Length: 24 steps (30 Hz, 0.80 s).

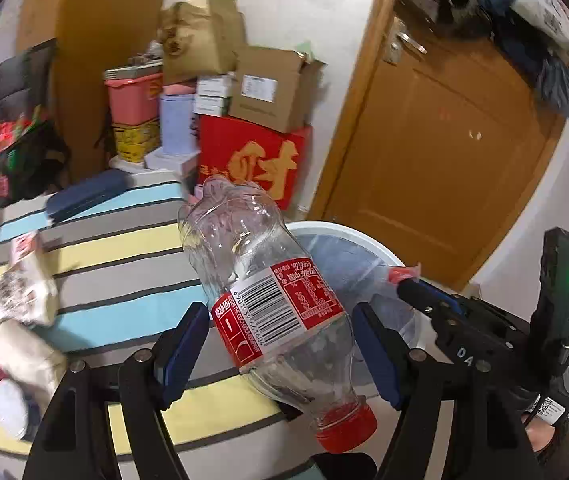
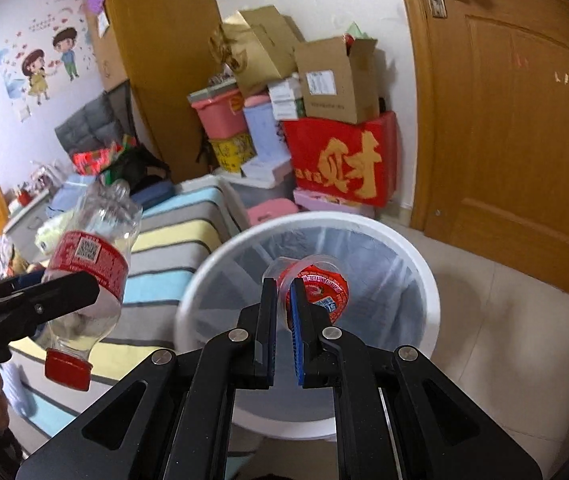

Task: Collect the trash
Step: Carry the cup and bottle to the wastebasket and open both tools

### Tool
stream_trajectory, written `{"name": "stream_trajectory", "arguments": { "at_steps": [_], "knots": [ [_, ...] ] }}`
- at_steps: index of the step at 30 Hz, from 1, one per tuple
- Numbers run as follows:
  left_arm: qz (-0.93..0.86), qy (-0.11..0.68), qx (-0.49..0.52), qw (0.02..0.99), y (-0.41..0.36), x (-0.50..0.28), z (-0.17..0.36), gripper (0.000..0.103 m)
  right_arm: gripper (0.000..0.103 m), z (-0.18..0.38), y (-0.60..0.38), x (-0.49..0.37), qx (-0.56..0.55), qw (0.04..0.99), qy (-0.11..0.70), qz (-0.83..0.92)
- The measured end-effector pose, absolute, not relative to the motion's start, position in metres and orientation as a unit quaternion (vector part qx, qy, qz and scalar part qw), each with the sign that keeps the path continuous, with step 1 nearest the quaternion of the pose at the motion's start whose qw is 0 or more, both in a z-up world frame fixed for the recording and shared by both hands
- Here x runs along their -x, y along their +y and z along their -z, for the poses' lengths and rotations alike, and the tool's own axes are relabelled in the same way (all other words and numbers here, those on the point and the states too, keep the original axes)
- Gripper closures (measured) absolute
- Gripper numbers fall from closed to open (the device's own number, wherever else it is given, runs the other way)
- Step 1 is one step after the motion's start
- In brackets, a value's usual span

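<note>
Right tongs [image 2: 282,312]: pinching a small cup [image 2: 316,286] directly above the bin [image 2: 424,256]. Left tongs [image 1: 280,344]: clamped on a bottle [image 1: 260,280], bin just beyond. Step: drop-off. Next: release both.

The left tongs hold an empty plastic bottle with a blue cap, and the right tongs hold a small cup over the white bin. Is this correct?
Not quite: the bottle in the left tongs has a red cap, as the left wrist view shows. The rest stands: the right tongs hold a small cup over the white bin.
</note>
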State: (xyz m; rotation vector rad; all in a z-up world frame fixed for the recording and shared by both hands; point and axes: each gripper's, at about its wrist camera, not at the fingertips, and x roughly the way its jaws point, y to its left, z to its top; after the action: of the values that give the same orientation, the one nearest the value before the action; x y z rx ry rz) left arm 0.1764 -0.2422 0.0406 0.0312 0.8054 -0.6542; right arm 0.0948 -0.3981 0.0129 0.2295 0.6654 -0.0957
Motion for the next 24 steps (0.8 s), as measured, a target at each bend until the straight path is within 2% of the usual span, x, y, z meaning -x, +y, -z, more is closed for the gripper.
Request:
{"name": "stream_trajectory", "arguments": {
  "at_steps": [14, 15, 17, 19, 24],
  "knots": [
    [0.336, 0.431, -0.042, 0.836, -0.299, -0.207, 0.002, 0.029, 0.096, 0.023, -0.423, -0.116, -0.089, 0.910, 0.401, 0.056],
    [0.336, 0.430, -0.039, 0.837, -0.298, -0.208, 0.002, 0.029, 0.093, 0.024, -0.424, -0.116, -0.089, 0.909, 0.404, 0.057],
    [0.333, 0.430, -0.036, 0.838, -0.297, -0.208, 0.003, 0.029, 0.079, 0.025, -0.426, -0.116, -0.084, 0.907, 0.408, 0.068],
    [0.341, 0.432, -0.030, 0.834, -0.296, -0.210, 0.003, 0.029, 0.053, 0.024, -0.426, -0.116, -0.079, 0.907, 0.407, 0.071],
    [0.334, 0.428, -0.029, 0.840, -0.289, -0.208, -0.001, 0.029, 0.050, 0.019, -0.425, -0.112, -0.069, 0.910, 0.402, 0.077]
  ]
}}
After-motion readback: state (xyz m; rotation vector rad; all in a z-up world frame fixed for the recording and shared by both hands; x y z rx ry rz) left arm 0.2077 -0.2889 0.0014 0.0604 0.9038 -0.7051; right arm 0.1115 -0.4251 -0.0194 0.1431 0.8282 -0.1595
